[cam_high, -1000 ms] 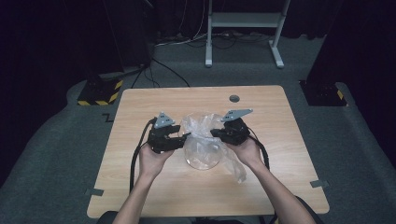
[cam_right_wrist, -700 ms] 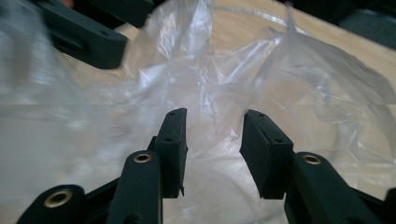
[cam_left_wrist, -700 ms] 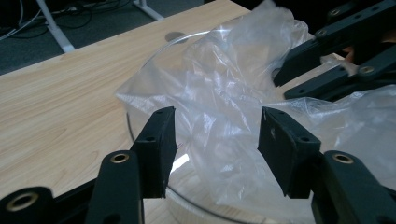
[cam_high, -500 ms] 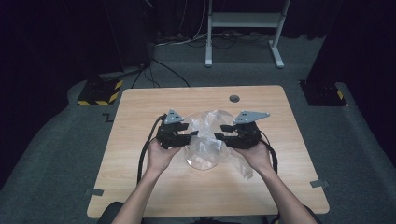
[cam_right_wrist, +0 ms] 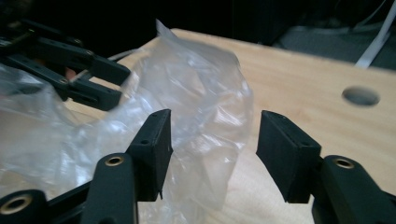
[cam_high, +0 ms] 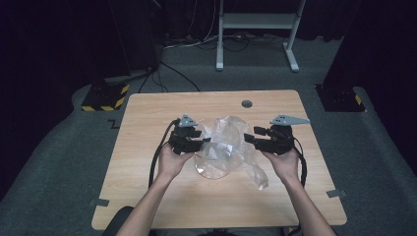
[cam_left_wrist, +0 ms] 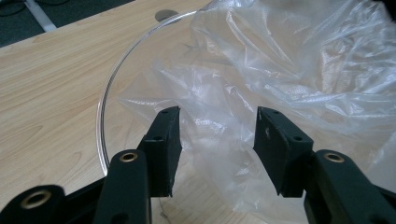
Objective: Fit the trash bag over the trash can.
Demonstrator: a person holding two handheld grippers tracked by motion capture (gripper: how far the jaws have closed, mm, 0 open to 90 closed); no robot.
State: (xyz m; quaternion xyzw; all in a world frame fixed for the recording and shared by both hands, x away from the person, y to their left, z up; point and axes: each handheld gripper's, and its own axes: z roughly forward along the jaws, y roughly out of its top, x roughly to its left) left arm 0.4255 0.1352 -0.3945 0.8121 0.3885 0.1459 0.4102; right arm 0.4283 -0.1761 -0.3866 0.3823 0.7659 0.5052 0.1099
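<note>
A: What are the two tools doing?

B: The left tool (cam_left_wrist: 217,135) is standing about half open, its black pads either side of a crumpled clear plastic bag (cam_left_wrist: 280,84) but not pressing on it. The right tool (cam_right_wrist: 212,140) has just been opening; its pads are also standing apart, with a fold of the same film lying loose between them, so neither is gripping.

A: Where is the bag lying?

B: In the high view it is sitting mid-desk between the left tool (cam_high: 202,142) and the right tool (cam_high: 250,137), draped over a round clear plastic dish (cam_high: 212,167) whose thin rim (cam_left_wrist: 105,102) is curving past the left jaw. The light wooden desk (cam_high: 147,123) is carrying both.

A: How is that bag likely to handle?

B: It is looking very light, soft and slippery, likely to crumple and slide rather than hold shape. A bunched fold or the bag's edge, pinched well between the pads, is looking like the safest hold. The dish is appearing stiff and light, so tugging the film could drag it along.
</note>
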